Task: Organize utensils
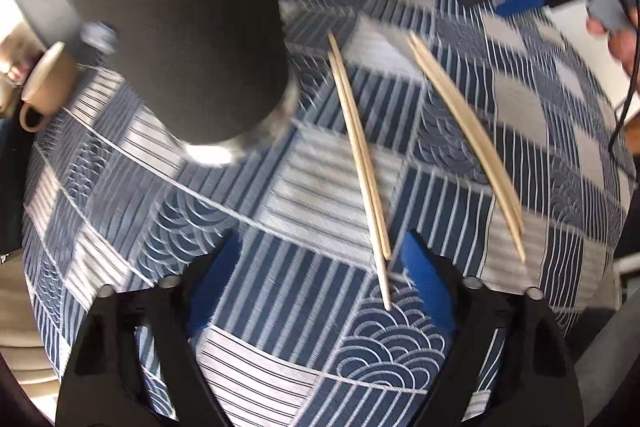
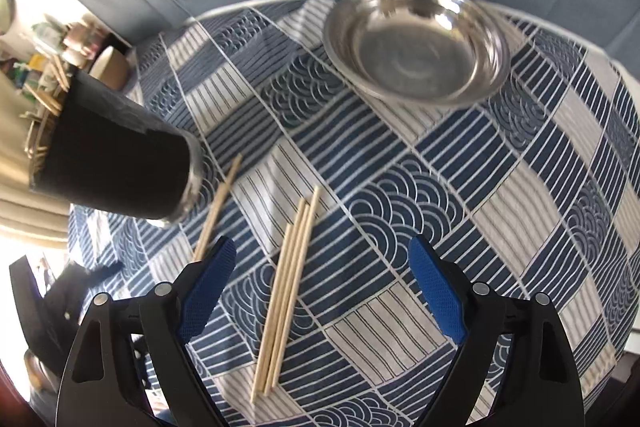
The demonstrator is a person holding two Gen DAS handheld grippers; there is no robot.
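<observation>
Jaws of both grippers gape empty above loose chopsticks (image 2: 286, 279); black holder (image 2: 116, 163) crowds left.

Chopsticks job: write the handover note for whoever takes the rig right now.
Left tool: open, empty, low over the tablecloth, with the near ends of one chopstick pair between its fingers.
Right tool: open, empty, over a group of three chopsticks.
Black cup: stands left of the loose sticks and already holds some chopsticks.
A second pair lies right of the first in the left view.
Steel bowl: at the far side, nothing in it.
Done: some sticks in the cup.
Left: pick up the loose sticks, probably into the cup.
</observation>
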